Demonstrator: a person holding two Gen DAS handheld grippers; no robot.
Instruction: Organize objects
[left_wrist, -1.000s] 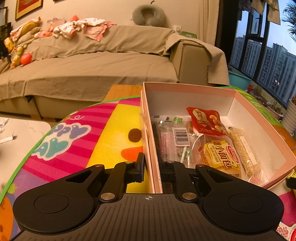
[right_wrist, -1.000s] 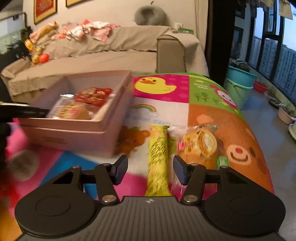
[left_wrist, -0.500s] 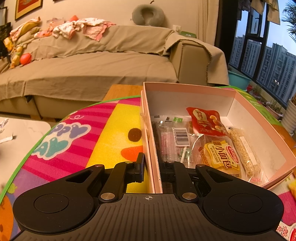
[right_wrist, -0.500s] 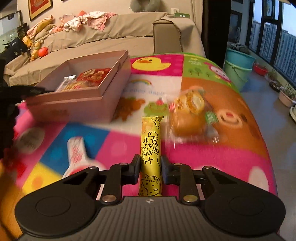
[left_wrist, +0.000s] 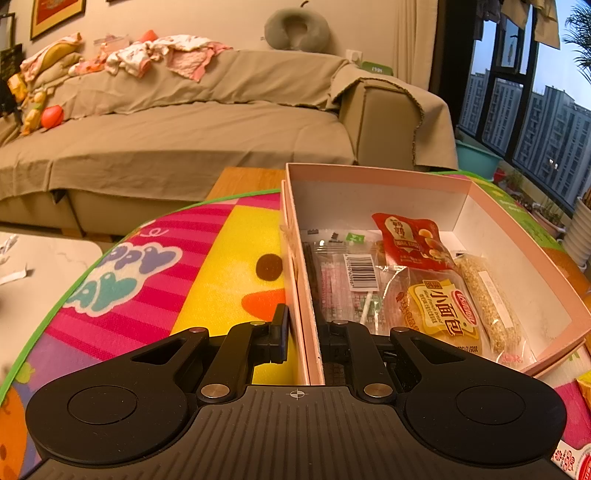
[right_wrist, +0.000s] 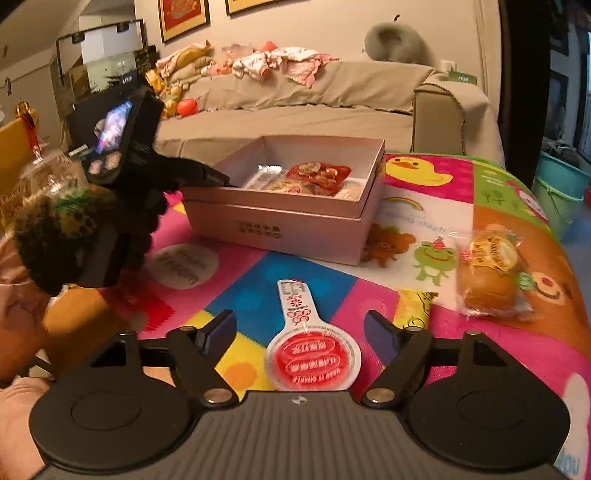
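Jaws of the right gripper (right_wrist: 300, 326) have just been opening and stand wide over the spoon-shaped packet (right_wrist: 310, 350) near the desk's front edge; lower squarely, then close. Left gripper (left_wrist: 303, 332) clamps the box (left_wrist: 295, 295) wall.

Draped beige sofa (left_wrist: 207, 122), dusk windows (left_wrist: 532, 110)

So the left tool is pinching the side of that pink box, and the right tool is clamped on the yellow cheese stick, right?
Not quite. The right wrist view shows the right tool open and empty above a red-and-white spoon-shaped packet; the yellow cheese stick lies beside it. The left tool does pinch the pink box.
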